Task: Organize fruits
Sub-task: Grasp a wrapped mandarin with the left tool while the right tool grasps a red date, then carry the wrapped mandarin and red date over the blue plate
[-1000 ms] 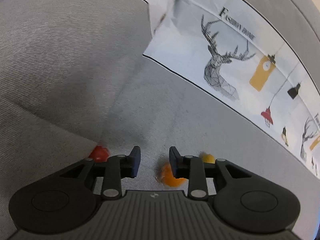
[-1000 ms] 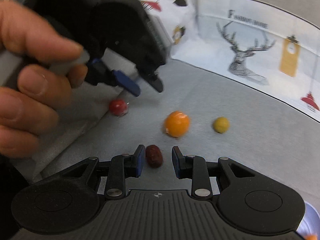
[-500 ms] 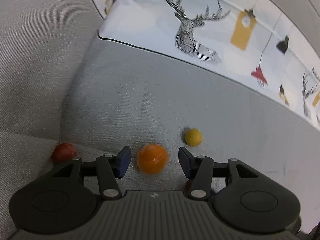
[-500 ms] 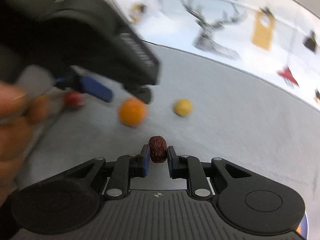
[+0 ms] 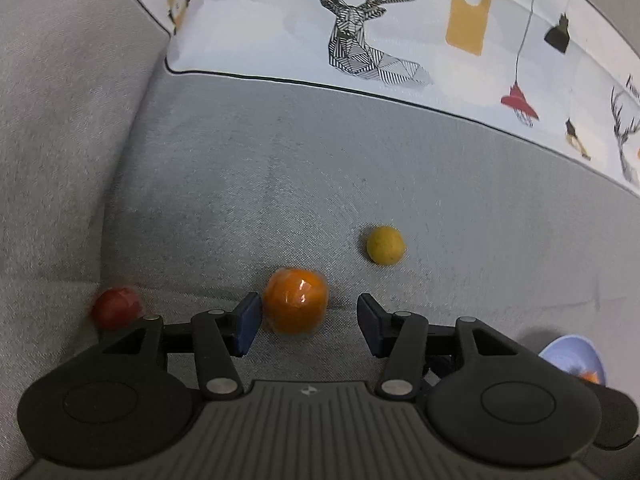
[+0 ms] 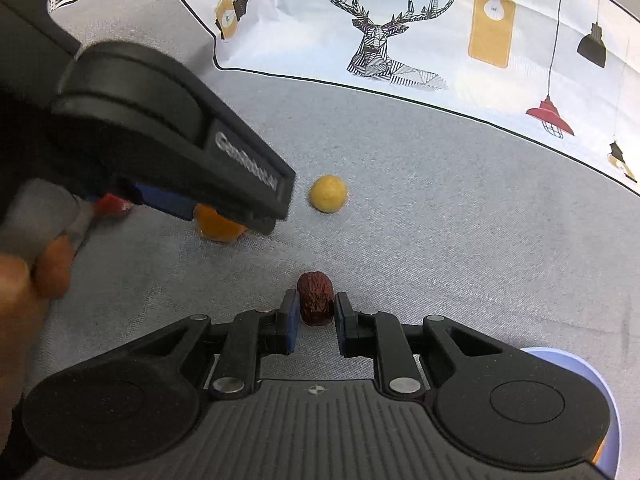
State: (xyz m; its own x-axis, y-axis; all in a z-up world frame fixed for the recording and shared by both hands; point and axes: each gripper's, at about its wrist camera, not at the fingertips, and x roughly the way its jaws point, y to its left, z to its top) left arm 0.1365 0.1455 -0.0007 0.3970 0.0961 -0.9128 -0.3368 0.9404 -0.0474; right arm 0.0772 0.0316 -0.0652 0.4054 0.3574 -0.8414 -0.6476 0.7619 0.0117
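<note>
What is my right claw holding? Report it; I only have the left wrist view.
Observer: The right claw is shut on a wrinkled dark red date.
Operator: Tell me where that sits relative to the yellow fruit.
Observer: The yellow fruit lies on the grey cushion beyond the date, almost straight ahead of the claw and well apart from it.
Operator: Now check my left claw from outside.
Observer: In the right wrist view, the left claw hangs over the orange and hides most of it.
</note>
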